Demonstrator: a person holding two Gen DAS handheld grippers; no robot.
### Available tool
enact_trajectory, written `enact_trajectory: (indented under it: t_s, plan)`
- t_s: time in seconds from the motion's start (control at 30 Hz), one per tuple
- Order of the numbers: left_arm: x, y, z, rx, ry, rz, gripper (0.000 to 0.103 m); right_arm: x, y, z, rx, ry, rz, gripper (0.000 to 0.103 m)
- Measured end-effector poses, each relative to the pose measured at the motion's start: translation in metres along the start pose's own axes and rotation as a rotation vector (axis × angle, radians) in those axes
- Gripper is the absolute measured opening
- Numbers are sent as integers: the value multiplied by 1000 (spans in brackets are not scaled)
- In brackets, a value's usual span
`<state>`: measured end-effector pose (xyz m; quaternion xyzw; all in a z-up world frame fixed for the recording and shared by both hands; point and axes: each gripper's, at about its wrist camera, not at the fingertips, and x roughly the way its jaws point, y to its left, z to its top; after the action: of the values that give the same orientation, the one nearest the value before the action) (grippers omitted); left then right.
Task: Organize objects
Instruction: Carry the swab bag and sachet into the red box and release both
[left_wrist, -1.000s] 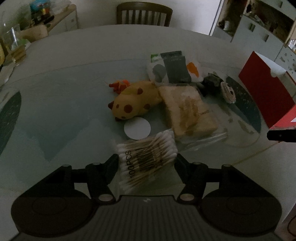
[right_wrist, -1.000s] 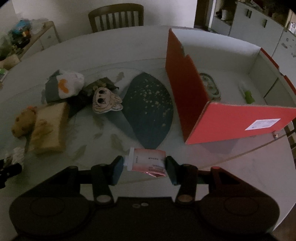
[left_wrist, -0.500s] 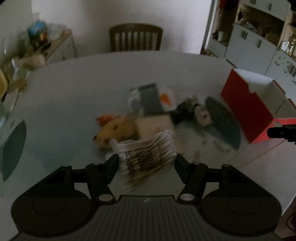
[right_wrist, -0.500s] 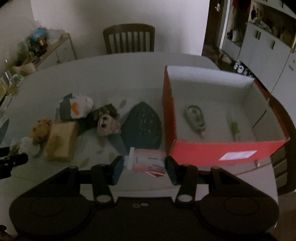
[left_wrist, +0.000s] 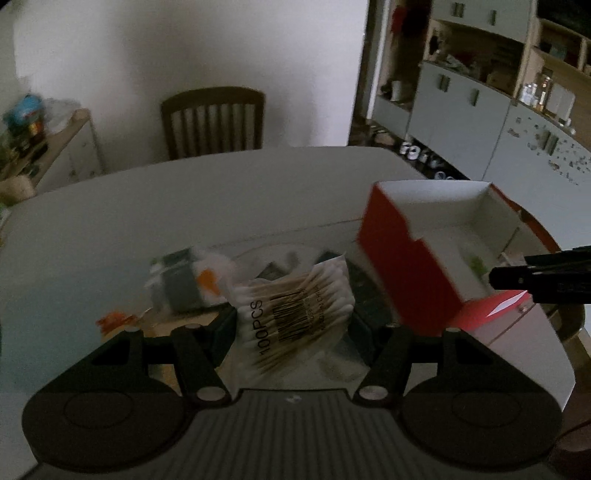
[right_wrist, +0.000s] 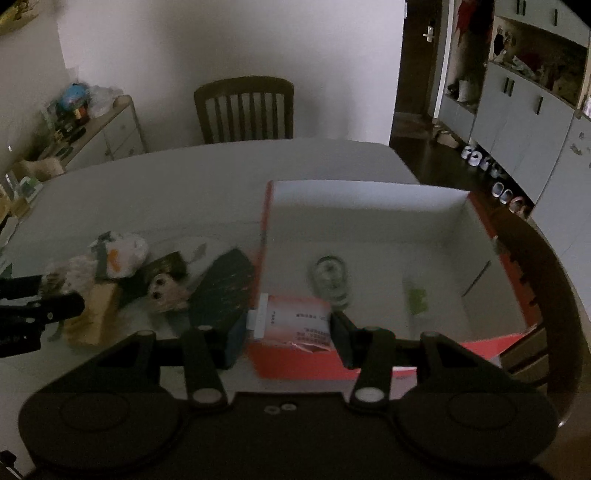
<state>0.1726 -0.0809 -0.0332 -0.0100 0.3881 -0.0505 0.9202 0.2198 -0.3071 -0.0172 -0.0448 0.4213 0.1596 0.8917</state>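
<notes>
The left gripper (left_wrist: 293, 325) held a bag of cotton swabs (left_wrist: 295, 317) between its fingers, above the counter (left_wrist: 147, 206). The right gripper (right_wrist: 288, 330) clamped a red-and-white packet (right_wrist: 295, 321) over the near wall of the red box (right_wrist: 369, 206), which sat at 3 o'clock on the counter. Two blurred items lay inside the box, hard to identify. At 9 o'clock, motion blur smeared the clutter; the left fingers partly hid it.
</notes>
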Motion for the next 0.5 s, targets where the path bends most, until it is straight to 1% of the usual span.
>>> enact_trajectory:
  t_s: [0.2, 0.5]
  plan:
    - [11, -43, 19, 43, -19, -34, 64, 3, -34, 6, -6, -7, -19, 49]
    - [37, -106, 49, 99, -14, -76, 64, 13, -79, 8, -5, 5, -36, 49]
